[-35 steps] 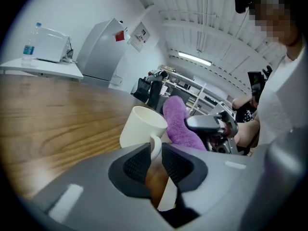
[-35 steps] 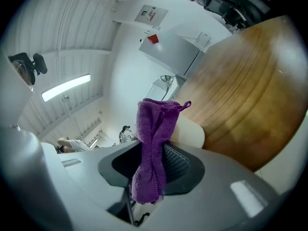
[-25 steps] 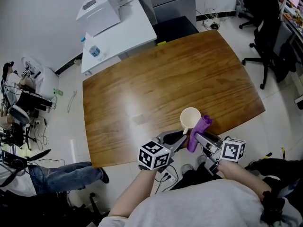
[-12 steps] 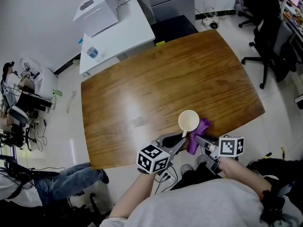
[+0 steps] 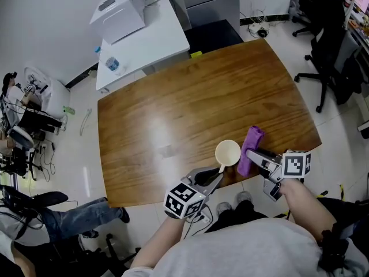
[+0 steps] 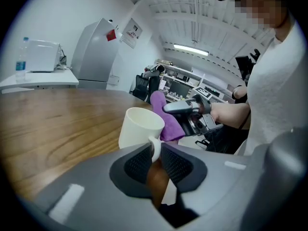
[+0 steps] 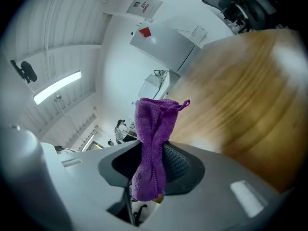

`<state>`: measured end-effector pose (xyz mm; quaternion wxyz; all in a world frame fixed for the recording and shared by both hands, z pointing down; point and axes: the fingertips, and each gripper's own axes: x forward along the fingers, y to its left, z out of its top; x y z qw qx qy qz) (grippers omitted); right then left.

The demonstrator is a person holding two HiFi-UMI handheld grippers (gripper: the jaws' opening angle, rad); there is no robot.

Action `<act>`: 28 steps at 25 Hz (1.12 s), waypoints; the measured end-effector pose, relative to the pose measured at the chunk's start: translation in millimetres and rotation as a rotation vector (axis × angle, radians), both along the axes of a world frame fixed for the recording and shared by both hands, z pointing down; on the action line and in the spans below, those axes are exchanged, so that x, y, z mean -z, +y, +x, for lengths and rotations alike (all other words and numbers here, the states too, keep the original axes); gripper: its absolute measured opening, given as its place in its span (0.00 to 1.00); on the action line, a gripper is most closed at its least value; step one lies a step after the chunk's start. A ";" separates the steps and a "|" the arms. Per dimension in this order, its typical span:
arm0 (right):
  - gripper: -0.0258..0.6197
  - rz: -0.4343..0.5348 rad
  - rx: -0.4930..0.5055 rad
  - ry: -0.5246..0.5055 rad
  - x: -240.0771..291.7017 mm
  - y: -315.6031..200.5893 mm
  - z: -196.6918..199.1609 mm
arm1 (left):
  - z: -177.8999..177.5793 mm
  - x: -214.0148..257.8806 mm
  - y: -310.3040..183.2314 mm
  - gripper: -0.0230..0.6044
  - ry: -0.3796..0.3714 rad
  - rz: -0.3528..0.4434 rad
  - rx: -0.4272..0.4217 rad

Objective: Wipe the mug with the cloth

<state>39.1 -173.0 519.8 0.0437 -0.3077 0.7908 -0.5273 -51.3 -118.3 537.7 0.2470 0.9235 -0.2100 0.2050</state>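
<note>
Wooden desk (image 5: 190, 91), mug (image 5: 228, 153) at its near edge
There the left gripper (image 5: 217, 173) pinches its handle (image 6: 155, 148), the right gripper (image 5: 251, 154) the cloth (image 5: 251, 140); white floor (image 5: 86, 175) around.

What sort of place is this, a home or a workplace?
Most likely an office or lab: black office chairs beside a big wooden table, and a white desk with a boxy white machine.

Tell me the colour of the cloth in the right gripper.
The cloth is purple, and it shows best in the right gripper view.
</note>
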 end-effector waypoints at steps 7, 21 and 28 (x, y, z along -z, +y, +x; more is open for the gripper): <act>0.25 -0.028 0.078 -0.014 -7.0 -7.9 -3.5 | 0.6 -0.9 -1.4 0.12 0.031 -0.024 0.035; 0.24 -0.077 0.234 0.169 -55.9 -7.5 -7.7 | -0.3 -1.2 -3.1 0.12 0.043 -0.039 0.083; 0.24 -0.036 0.261 0.164 -40.3 -9.1 -1.3 | -2.0 -1.4 -3.9 0.14 0.043 -0.037 0.115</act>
